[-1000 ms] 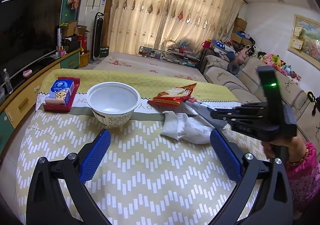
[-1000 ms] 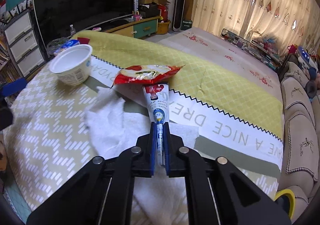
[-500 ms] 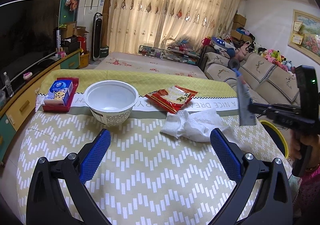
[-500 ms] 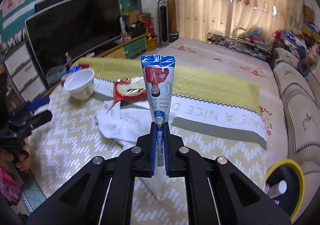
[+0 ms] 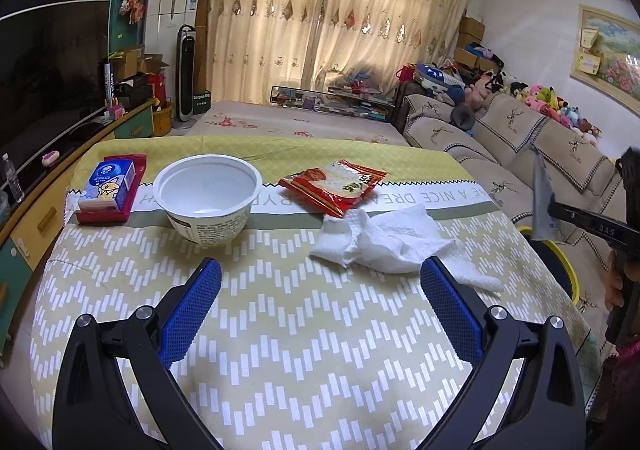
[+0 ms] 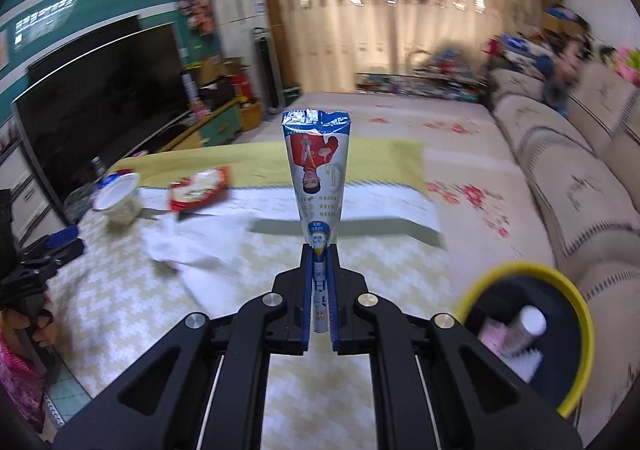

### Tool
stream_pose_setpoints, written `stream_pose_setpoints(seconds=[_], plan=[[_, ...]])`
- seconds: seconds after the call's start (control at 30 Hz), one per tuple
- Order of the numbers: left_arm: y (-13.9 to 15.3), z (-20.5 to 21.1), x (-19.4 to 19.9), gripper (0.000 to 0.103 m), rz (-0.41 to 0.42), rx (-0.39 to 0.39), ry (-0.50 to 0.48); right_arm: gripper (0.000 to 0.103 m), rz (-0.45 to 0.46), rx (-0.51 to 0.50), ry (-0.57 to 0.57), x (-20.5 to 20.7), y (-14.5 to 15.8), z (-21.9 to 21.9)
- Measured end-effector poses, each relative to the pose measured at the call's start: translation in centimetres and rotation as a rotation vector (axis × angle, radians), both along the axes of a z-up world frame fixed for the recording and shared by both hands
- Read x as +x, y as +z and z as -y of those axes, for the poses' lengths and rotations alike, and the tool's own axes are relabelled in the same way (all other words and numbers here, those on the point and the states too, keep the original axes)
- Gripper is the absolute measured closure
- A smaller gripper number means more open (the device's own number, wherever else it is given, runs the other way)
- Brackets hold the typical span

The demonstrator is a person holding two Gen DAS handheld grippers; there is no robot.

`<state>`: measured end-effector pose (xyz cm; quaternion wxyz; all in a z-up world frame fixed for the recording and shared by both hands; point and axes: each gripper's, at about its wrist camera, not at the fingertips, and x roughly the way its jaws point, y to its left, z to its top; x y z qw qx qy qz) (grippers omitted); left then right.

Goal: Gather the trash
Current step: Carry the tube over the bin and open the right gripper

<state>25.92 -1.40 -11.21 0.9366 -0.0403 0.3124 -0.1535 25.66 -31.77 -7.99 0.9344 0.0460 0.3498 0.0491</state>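
Wrapper, a glossy tapered sachet, stands upright in our right gripper, jaws clamped on its narrow end; our left gripper gapes wide, empty, over the zigzag-patterned tabletop.

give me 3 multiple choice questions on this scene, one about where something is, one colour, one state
1. Where is the red snack bag?
A. on the table, right of the white bowl
B. in the bin
C. on the sofa

2. What colour is the bin's rim?
A. red
B. yellow
C. white

3. What is the right gripper doing?
A. open, empty
B. shut on the wrapper
C. shut on the tissue

Answers:
1 A, it lies on the cloth beside the bowl.
2 B, a yellow ring tops the dark bin.
3 B, both fingers pinch the wrapper's narrow end.
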Motion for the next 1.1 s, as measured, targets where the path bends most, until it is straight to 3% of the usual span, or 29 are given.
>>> stream_pose_setpoints(seconds=[0.2,0.4,0.53,0.7,0.97,1.1], plan=[[-0.2,0.5,-0.1,0.005,-0.005,0.009,-0.024,0.096,-0.044,0.006,-0.197,-1.8,-2.0,6.9],[-0.6,0.8,0.1,0.005,-0.019,0.017,-0.03,0.094,-0.092,0.001,-0.313,-2.1,-4.3,11.0],[-0.8,0.8,0.2,0.005,-0.024,0.019,-0.029,0.091,-0.126,0.005,-0.353,-2.2,-5.9,12.3],[-0.9,0.9,0.2,0.005,-0.03,0.02,-0.032,0.071,-0.133,0.031,-0.386,-2.6,-6.8,13.2],[-1.5,2.7,0.3,0.005,-0.053,0.053,-0.078,0.062,-0.099,0.055,-0.388,-4.0,-6.4,12.8],[-2.0,4.3,0.9,0.005,-0.113,0.074,-0.105,0.06,-0.085,0.05,-0.369,-4.6,-5.9,12.2]])
